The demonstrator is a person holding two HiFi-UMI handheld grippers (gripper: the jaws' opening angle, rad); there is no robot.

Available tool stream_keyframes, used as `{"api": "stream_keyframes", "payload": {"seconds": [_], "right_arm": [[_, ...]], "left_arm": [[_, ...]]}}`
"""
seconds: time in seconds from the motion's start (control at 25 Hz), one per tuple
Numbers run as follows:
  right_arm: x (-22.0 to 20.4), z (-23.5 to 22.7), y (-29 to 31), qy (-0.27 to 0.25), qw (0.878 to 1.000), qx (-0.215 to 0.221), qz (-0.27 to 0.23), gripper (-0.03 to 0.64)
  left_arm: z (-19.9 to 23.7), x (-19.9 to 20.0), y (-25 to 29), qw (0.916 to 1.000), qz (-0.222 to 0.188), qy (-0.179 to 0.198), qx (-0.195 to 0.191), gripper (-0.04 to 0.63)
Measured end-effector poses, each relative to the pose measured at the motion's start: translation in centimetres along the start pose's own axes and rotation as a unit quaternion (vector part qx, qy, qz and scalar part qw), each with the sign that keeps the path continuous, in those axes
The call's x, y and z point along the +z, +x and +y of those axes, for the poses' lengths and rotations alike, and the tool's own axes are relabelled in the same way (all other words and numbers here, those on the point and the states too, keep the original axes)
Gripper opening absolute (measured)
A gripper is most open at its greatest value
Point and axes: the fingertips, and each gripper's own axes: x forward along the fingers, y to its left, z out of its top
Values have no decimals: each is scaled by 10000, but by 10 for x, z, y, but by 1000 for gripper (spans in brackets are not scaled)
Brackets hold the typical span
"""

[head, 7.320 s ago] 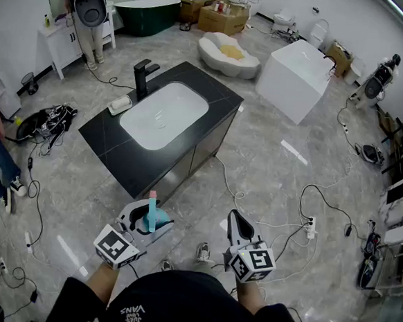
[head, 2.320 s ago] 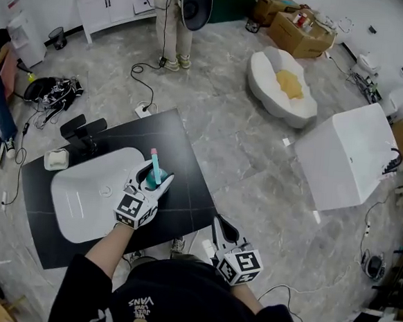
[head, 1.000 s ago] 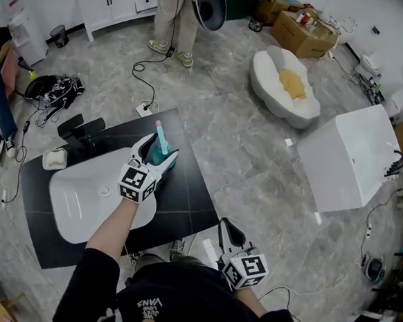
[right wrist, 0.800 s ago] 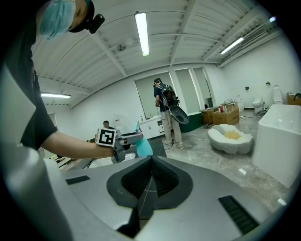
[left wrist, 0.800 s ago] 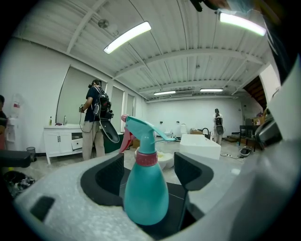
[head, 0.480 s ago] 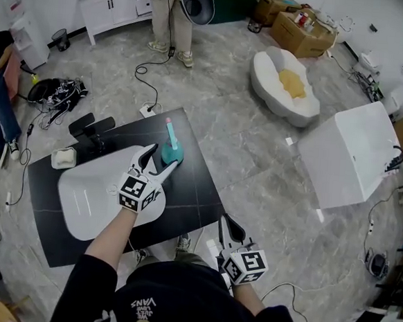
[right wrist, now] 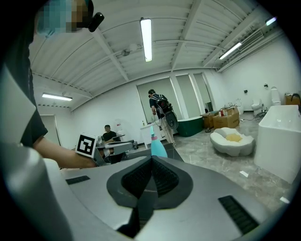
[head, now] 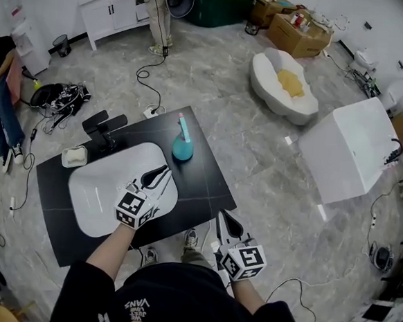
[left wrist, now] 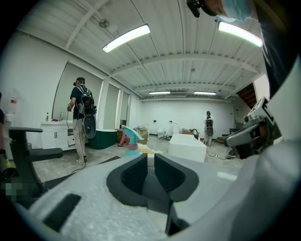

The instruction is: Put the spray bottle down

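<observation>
**Head view: spray bottle upright on the bench, both pairs of jaws empty**

Nearest the person's body, the right gripper (head: 223, 220) is held short of the front edge of the black bench (head: 203, 188). Its jaws are pressed together with nothing between them. In the right gripper view the bottle shows straight ahead of the closed tips, well beyond them.

Farther out, the left gripper (head: 160, 175) hangs above the white sink (head: 102, 191) set into the bench. Its jaws have just been closing and now stand almost together, with only a narrow slot left between the pads and nothing in that slot.

Beyond the left jaws' tips and well apart from them, the spray bottle (head: 182, 147) stands upright on the bench top, just past the sink's far rim. It has a teal body and a pink top. In the left gripper view it sits ahead of the jaws and a little to their left, and neither pad touches it.

To the left of those jaws, at the sink's far side, are a black tap (head: 105, 126) and a small white soap dish (head: 74, 156). Past the bench, a person stands on the grey floor.
</observation>
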Motion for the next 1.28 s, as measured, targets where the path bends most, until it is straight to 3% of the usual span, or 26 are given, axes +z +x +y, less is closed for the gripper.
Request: {"api": "stream_keyframes", "payload": {"seconds": [0.36,1.28], "right_arm": [[2,51,-4,-120,9998,-172,-69,5],[-41,175,-22,-233,9989,-377,-162,5]], "left_arm": [[-6,5,-89,9999,27,96,-60,18],[13,-26,-256,9997,3,224,128,18]]}}
